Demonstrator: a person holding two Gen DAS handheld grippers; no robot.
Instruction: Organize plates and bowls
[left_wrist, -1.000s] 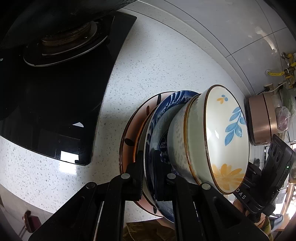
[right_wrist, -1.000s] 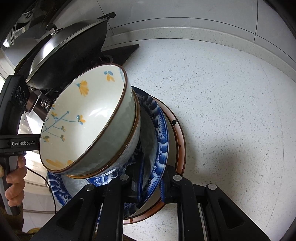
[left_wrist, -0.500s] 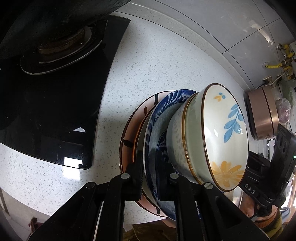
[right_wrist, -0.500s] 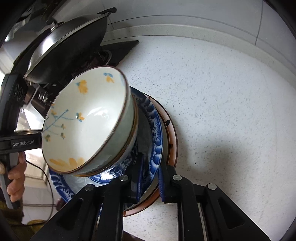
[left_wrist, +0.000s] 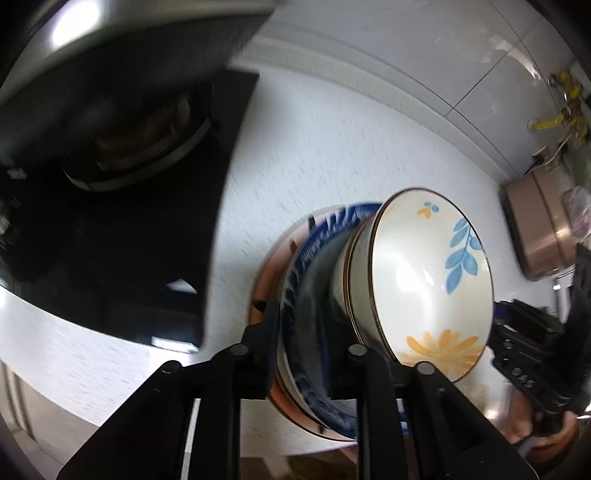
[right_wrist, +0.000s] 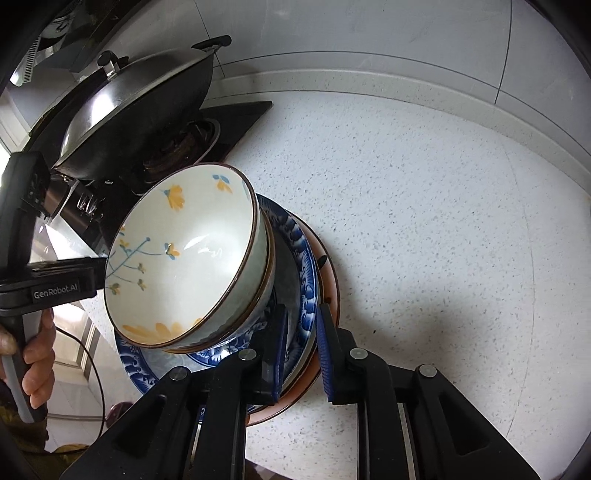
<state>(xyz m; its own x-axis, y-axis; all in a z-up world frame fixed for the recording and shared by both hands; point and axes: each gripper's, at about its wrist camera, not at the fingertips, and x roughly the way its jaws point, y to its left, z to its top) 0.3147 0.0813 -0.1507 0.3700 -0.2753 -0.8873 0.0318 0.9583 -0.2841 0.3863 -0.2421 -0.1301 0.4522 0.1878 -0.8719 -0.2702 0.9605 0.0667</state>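
Note:
A stack of dishes is held between both grippers above the white speckled counter (right_wrist: 424, 206). It has an orange-brown plate (right_wrist: 330, 280) at the bottom, a blue patterned plate (right_wrist: 306, 266) on it, and two nested floral bowls (right_wrist: 192, 254) on top. My left gripper (left_wrist: 301, 332) is shut on the rims of the plates (left_wrist: 295, 280); the floral bowls (left_wrist: 424, 284) stand just right of its fingers. My right gripper (right_wrist: 301, 350) is shut on the opposite rim of the plates. The left view is blurred.
A black gas hob (left_wrist: 122, 206) lies to the left, with a lidded wok (right_wrist: 136, 110) on its burner. A copper-coloured pot (left_wrist: 539, 229) stands at the far right by the tiled wall. The counter's front edge runs below the stack.
The stack has shifted with both grippers; the hob and wok now loom larger in the left view. Both grips stay shut on the plates.

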